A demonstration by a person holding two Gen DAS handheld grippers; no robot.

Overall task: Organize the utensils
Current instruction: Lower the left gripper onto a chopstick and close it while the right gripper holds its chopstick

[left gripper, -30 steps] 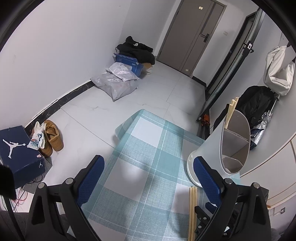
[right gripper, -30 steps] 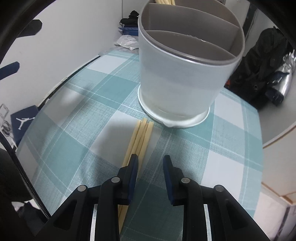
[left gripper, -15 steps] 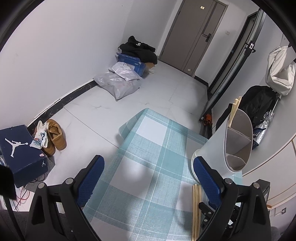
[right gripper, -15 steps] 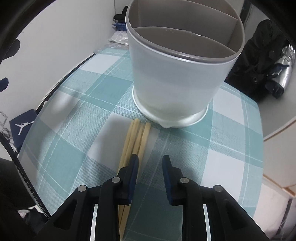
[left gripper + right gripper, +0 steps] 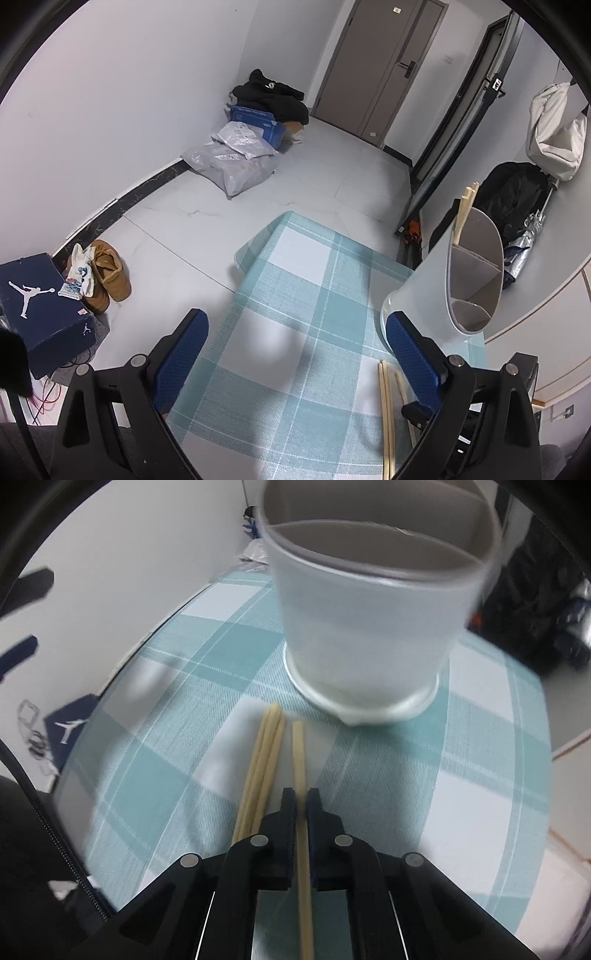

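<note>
The right gripper (image 5: 301, 805) is pinching one chopstick (image 5: 298, 753) on the surface; three chopsticks (image 5: 263, 760) are lying beside it — some already standing in the holder (image 5: 461, 273). The left gripper (image 5: 295, 354) is hovering, fingers spread.

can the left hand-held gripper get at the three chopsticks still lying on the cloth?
Probably yes. The left hand-held gripper is open above bare tablecloth, but the right hand-held gripper, shut on one chopstick, crowds the three chopsticks.

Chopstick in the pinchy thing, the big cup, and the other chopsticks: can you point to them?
held chopstick (image 5: 298, 755), right wrist view, bare shaft ahead of the jaws.
utensil holder (image 5: 364, 635), right wrist view, frosted outer wall.
loose chopsticks (image 5: 263, 760), right wrist view, mid-shafts.
</note>
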